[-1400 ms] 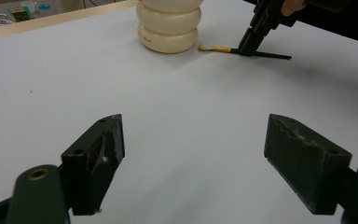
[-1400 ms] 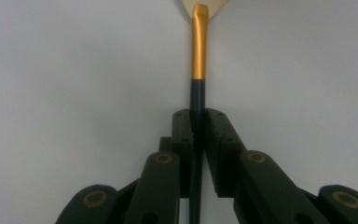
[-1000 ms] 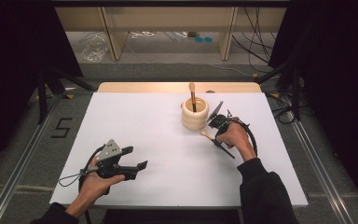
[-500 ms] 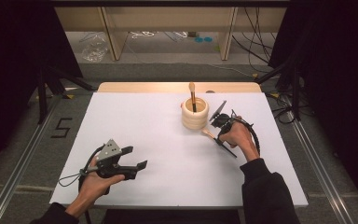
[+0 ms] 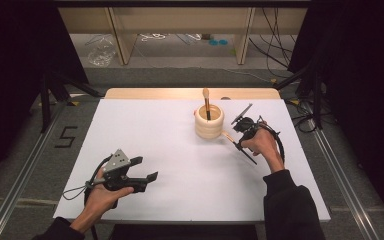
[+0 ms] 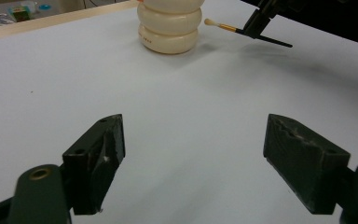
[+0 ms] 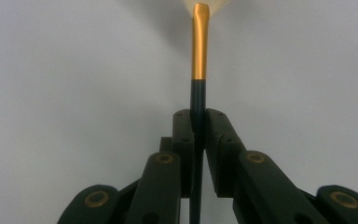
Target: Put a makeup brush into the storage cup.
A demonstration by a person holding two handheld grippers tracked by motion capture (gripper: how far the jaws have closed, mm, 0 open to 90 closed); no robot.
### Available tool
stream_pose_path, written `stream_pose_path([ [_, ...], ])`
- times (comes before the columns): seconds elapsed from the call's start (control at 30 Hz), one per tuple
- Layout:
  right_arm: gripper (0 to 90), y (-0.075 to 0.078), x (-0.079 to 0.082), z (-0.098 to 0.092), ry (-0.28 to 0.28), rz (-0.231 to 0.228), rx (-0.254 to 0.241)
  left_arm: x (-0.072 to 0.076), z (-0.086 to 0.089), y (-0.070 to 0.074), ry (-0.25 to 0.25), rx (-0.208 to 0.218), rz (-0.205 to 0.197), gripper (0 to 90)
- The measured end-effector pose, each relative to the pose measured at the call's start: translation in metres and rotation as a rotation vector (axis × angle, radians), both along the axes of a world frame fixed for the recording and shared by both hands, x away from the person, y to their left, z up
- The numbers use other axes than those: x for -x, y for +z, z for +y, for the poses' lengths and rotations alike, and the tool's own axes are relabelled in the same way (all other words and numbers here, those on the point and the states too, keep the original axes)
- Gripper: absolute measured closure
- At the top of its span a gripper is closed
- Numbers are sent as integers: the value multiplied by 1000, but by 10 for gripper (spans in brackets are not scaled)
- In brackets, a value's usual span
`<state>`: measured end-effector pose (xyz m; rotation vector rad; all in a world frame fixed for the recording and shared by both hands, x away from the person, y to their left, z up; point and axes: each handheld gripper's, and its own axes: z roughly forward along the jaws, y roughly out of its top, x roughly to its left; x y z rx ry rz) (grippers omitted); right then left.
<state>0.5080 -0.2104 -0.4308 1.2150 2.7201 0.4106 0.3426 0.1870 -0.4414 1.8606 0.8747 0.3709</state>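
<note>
So my right gripper (image 5: 237, 136) is clamped tight on a makeup brush (image 7: 198, 60), jaws pinching the black handle with the gold ferrule sticking out ahead and the pale bristle tip right at the top edge of the right gripper view. In the high view the brush (image 5: 228, 137) sits just off the right side of the cream ribbed holder (image 5: 209, 122), bristle end pointing toward it and really close, though I can't tell if it's actually touching. It's held at a slant, up off the white table (image 5: 180, 150), and the left gripper view backs that up: there's the brush (image 6: 223, 27) floating beside the holder (image 6: 170, 25) with its shadow on the tabletop below. Another brush (image 5: 207, 102) is already standing in the holder, handle down, light tip poking out the top. My right hand (image 5: 262, 145) is wrapped around the gripper body with the cable looping behind it. Over on the other side, my left gripper (image 5: 147, 170) is just hanging out near the front left part of the table, well apart from the holder, jaws spread wide with nothing between them. The left gripper view has both black pads (image 6: 100, 154) standing open over bare white surface. My left hand (image 5: 107, 192) holds it roughly level, pointing right across the table.
</note>
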Motion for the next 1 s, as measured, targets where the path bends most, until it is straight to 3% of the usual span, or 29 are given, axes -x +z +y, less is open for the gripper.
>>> stream_pose_path([
  [0.37,832,19,-1,-19,-44,-110,-87,0,0,0,0,3,2,206],
  [0.8,832,43,1,-36,-106,-289,-251,0,0,0,1,8,3,206],
  [0.87,832,46,2,-36,-128,-291,-270,0,0,0,2,9,6,206],
  [1.0,832,48,0,-38,-95,-374,-302,0,0,0,4,8,3,206],
])
